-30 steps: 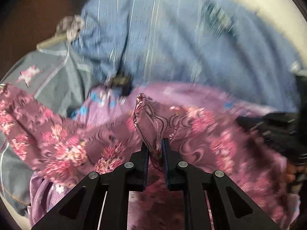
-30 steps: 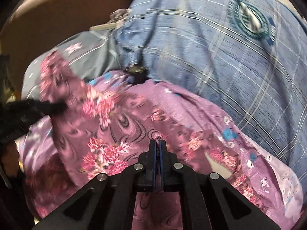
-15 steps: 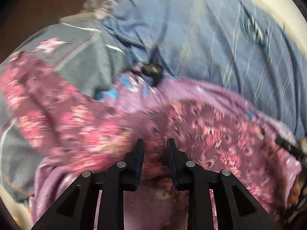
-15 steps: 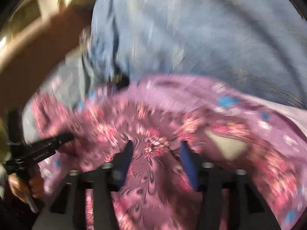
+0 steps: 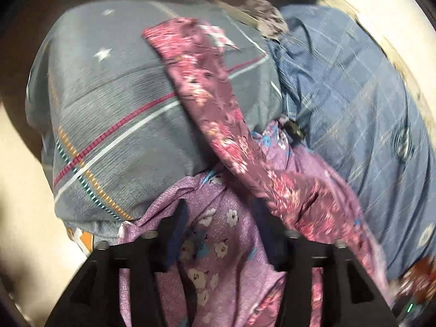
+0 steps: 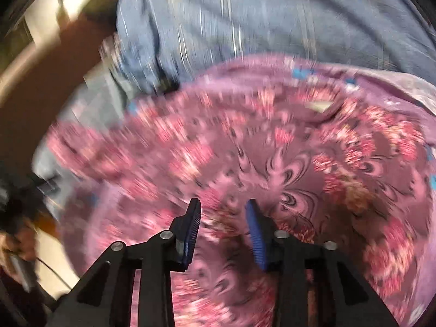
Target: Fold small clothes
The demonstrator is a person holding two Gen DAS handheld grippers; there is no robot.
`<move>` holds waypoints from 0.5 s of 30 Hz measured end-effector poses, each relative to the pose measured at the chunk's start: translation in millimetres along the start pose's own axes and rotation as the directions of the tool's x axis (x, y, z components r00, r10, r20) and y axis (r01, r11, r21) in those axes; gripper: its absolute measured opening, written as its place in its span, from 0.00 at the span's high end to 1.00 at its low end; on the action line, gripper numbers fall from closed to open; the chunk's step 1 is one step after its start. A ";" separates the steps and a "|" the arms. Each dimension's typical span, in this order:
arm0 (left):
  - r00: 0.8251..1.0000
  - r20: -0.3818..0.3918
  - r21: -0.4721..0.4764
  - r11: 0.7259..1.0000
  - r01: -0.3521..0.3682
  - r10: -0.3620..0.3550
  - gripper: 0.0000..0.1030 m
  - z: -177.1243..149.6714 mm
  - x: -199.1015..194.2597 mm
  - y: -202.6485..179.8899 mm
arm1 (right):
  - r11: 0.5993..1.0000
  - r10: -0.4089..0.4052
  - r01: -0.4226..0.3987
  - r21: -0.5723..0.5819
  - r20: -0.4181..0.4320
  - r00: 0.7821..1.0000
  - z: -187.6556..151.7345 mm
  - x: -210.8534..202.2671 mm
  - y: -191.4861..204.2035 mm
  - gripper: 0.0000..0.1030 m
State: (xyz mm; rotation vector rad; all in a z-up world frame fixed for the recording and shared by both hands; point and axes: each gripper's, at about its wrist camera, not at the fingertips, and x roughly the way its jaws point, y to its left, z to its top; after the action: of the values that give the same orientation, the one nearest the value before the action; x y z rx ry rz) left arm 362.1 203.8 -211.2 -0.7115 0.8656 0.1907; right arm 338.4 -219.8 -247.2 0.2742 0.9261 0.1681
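Note:
A maroon garment with pink flowers (image 6: 272,163) lies spread on the bed, blurred by motion in the right wrist view. In the left wrist view a long strip of it (image 5: 218,109) runs from the upper middle down to the right. My left gripper (image 5: 220,218) is open, its fingers over a lilac cloth with small flowers (image 5: 218,259). My right gripper (image 6: 223,218) is open just above the maroon garment, with nothing between its blue pads (image 6: 190,231).
A grey pillow with red and white stripes (image 5: 122,109) lies to the left. A blue checked bed cover (image 5: 354,95) fills the right and also shows in the right wrist view (image 6: 245,13). A brown headboard (image 6: 41,81) stands at the left.
Both grippers, shut on the maroon garment a second ago, have opened and let it go. The left gripper has swung left toward the grey pillow; the garment now lies flat.

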 end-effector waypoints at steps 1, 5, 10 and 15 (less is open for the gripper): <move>1.000 0.006 -0.021 1.000 0.001 -0.001 0.46 1.8 -0.7 3.8 | 1.000 0.024 -0.024 0.003 0.025 0.999 -2.2 -8.4 -0.4 0.62; 1.000 -0.013 -0.049 0.999 0.015 -0.015 0.46 11.8 12.6 7.2 | 0.998 0.058 -0.058 -0.006 0.050 0.997 -8.7 -11.8 -1.6 0.60; 0.998 -0.061 -0.126 0.992 0.017 -0.025 0.46 41.5 68.4 6.4 | 0.999 0.051 -0.052 0.011 0.046 0.998 -5.0 -4.2 -9.1 0.60; 0.997 -0.073 -0.169 0.985 -0.021 0.009 0.86 69.5 110.0 4.2 | 0.998 0.061 -0.062 0.015 0.071 0.996 -4.4 -4.5 -9.6 0.61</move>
State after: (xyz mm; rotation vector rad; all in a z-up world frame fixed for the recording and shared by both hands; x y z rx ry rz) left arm 475.3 238.0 -265.6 -0.8759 0.9313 0.2558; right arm 332.4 -229.4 -249.2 0.3230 0.8500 0.2061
